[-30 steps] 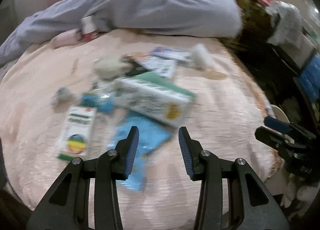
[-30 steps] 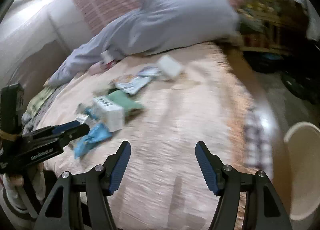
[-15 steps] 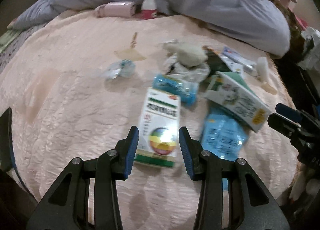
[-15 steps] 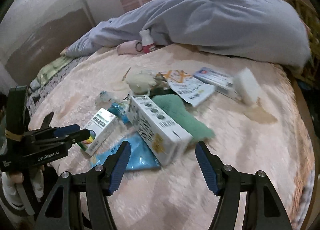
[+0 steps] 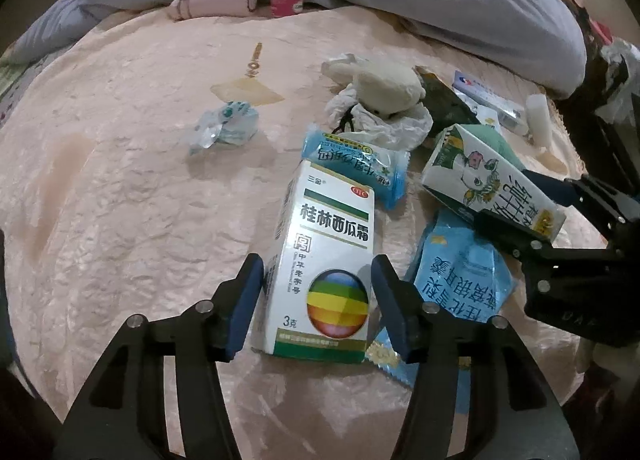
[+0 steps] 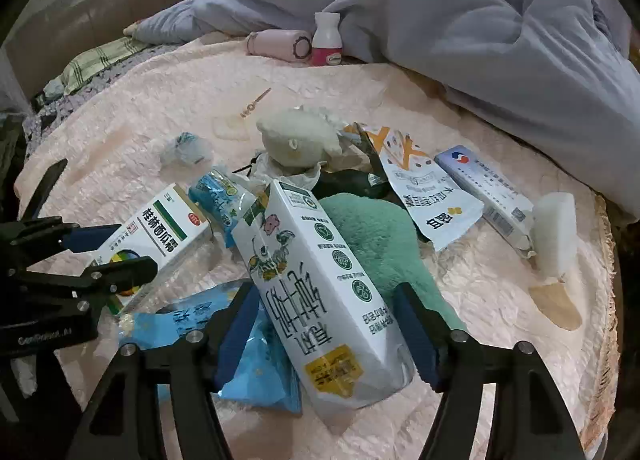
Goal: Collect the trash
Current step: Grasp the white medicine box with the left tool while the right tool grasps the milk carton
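Trash lies heaped on a pink bed cover (image 5: 120, 200). My left gripper (image 5: 316, 272) straddles the near end of a white medicine box (image 5: 328, 228) with a green stripe and rainbow ball; its jaws are opening and the pads stand just off the box's sides. My right gripper (image 6: 326, 300) has a white milk carton (image 6: 316, 260) between its fingers, jaws opening, gaps on both sides. The carton leans on a green plush (image 6: 376, 236) and a blue packet (image 6: 256, 372). Each gripper shows in the other's view: right gripper (image 5: 528, 208), left gripper (image 6: 108, 254).
A blue tissue pack (image 5: 356, 160), cream plush toy (image 5: 384, 88), crumpled wrapper (image 5: 224, 126), white pouch (image 6: 424, 184), flat blue-white box (image 6: 484, 184) and white block (image 6: 554, 232) lie around. A pink bottle (image 6: 280, 44) and small white bottle (image 6: 327, 38) rest against the grey duvet (image 6: 440, 28).
Both grippers have swung over the pile and come down. The left now straddles the medicine box with wider jaws; the right has closed in around the milk carton.
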A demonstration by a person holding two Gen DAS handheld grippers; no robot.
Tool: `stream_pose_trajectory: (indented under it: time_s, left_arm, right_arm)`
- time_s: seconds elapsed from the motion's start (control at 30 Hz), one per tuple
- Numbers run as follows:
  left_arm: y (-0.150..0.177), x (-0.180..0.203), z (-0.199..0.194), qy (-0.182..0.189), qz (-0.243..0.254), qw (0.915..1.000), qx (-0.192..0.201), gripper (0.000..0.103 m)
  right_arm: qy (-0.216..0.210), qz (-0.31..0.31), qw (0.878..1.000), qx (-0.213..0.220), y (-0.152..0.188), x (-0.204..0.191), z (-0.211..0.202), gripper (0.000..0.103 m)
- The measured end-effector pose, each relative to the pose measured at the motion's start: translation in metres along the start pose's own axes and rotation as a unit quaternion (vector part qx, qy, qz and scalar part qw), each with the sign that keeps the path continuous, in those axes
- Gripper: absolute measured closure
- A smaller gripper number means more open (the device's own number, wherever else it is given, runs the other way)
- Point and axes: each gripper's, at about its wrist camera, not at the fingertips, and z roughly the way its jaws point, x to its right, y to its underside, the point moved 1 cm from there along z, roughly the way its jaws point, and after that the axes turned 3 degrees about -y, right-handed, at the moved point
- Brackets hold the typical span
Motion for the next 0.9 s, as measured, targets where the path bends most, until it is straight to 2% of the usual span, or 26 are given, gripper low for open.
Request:
stream_pose_trajectory:
  time_s: [0.13,0.27,0.4,0.57,0.73,0.9]
  left_arm:
    - [-0.003,0.004,0.005,-0.005,0.022,0.9997,0.002,0.046]
    - [0.003,0.006,0.02,-0.023,0.048,0.9982,-0.028,0.047]
    - [0.006,0.001,0.011,0.008,0.033,0.9994,-0.01,0.05]
    - [0.001,0.001,-0.018,0.052,0.014,0.9982,0.027,0.05]
    - [0.002,0.01,-0.036,0.076,0.015,0.9963,0.037,0.051]
    - [0.004,0.038,-0.043,0.087,0.031,0.9948,0.042,0.051]
  right_arm:
    - [0.014,-0.014,1.0,-0.001,0.0,-0.001,0.008,0.03]
    - [0.018,-0.029,0.999,0.004,0.0,-0.002,0.012,0.032]
    - [-0.014,0.012,1.0,0.023,0.005,0.01,-0.009,0.049]
    - [-0.061,0.088,0.993,0.056,0.022,0.036,-0.051,0.051]
    - [-0.068,0.134,0.987,0.06,0.05,0.05,-0.075,0.051]
    - [-0.067,0.164,0.982,0.069,0.071,0.06,-0.09,0.057]
